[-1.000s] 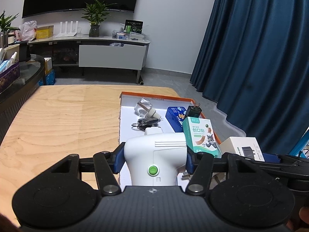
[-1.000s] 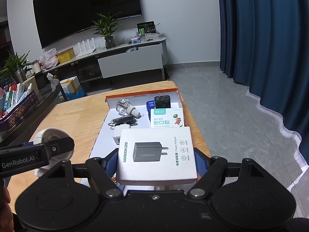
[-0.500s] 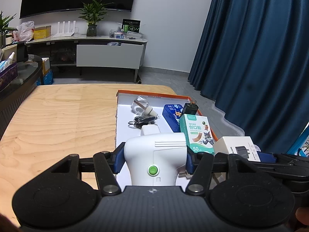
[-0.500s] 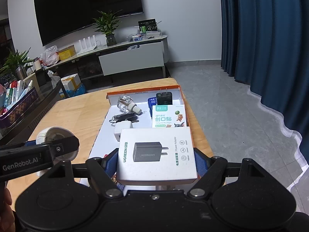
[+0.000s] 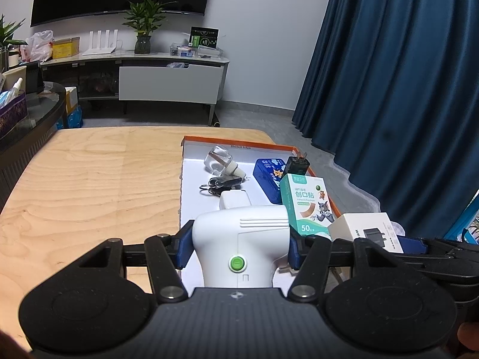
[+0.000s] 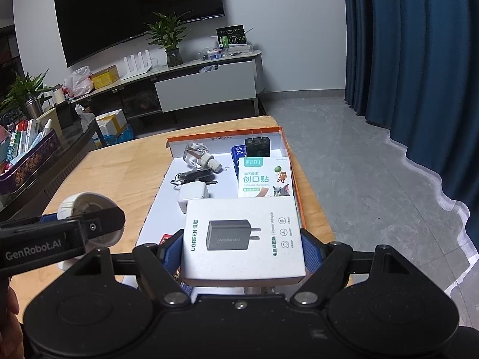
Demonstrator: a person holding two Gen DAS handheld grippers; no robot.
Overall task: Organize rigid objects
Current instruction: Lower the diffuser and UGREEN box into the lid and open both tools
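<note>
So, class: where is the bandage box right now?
In the right wrist view, the bandage box lies in the tray against its right wall, just beyond the held charger box and in front of the black plug.

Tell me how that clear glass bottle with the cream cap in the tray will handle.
The clear glass bottle with the cream cap lies on its side in the orange-rimmed white tray, so a nudge may roll it. Glass probably means rigid, slippery and breakable; grip it gently.

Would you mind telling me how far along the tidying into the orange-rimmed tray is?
Done: a green-and-white plaster box, clear bottle and white plug lie in the orange-rimmed tray. In hand: left tongs grip a white gadget; right tongs grip a white charger box. Left: placing both.
</note>
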